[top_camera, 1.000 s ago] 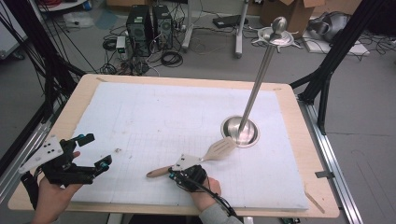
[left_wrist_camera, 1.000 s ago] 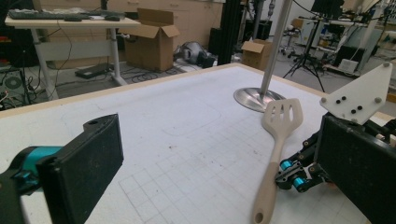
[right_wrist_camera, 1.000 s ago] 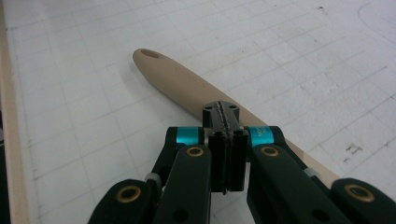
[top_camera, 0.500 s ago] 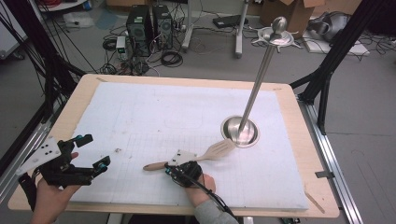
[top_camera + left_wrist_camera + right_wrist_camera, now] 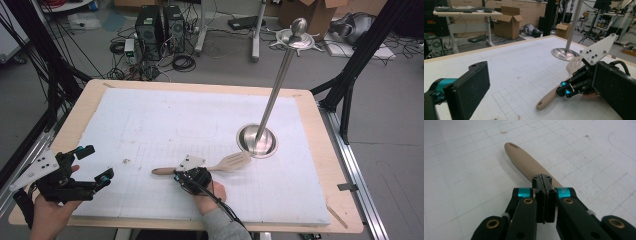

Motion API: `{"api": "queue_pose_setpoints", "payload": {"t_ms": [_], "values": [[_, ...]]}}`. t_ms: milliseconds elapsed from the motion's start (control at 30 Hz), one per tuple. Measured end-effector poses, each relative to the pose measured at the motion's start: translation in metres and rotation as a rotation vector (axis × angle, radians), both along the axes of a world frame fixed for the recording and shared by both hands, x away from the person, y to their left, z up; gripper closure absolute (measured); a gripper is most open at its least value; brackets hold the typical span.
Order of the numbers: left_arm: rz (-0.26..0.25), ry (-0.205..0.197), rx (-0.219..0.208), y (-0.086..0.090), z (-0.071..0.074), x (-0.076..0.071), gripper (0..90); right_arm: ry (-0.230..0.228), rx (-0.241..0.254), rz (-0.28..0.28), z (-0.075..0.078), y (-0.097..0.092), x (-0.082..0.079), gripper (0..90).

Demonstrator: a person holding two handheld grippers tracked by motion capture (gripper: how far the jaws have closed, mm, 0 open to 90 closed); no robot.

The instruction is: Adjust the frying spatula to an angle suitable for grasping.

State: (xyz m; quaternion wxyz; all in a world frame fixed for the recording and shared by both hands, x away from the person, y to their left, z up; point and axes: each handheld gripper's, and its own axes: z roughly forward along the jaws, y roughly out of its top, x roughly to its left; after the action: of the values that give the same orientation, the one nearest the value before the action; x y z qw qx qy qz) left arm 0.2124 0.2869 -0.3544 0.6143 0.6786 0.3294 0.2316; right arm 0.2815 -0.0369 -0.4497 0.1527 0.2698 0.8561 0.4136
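the wooden spatula (image 5: 210, 165) is lying flat on the white gridded mat (image 5: 165, 125), near its front edge, with its long axis running roughly left to right across the table: the handle end with its hanging hole is pointing toward the person's left, the slotted blade toward the steel stand base (image 5: 256, 140), stopping just beside it. the right gripper (image 5: 192, 178) is sitting right over the middle of the handle, and in the right gripper view (image 5: 543, 195) its jaws are pressed fully together, pad against pad, with the handle passing beneath them rather than between them, so they are gripping nothing. the left gripper (image 5: 90, 165) is resting well apart at the mat's left front corner, jaws standing wide and empty. the right hand is plainly the nearer one, so any pickup is likely falling to it, and it looks to need its jaws opened across the handle first.

counted: one spatula, one stand, two grippers.
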Motion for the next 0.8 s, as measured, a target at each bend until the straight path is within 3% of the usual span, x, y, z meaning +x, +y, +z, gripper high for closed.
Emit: {"api": "queue_pose_setpoints", "payload": {"t_ms": [567, 800], "values": [[0.029, 0.004, -0.001, 0.01, -0.001, -0.01, 1.8, -0.002, -0.021, -0.043, 0.0, 0.018, 0.024, 90.0], [0.04, 0.005, 0.003, 0.013, -0.002, -0.013, 1.8, -0.001, -0.038, -0.046, -0.001, 0.021, 0.026, 90.0]]}}
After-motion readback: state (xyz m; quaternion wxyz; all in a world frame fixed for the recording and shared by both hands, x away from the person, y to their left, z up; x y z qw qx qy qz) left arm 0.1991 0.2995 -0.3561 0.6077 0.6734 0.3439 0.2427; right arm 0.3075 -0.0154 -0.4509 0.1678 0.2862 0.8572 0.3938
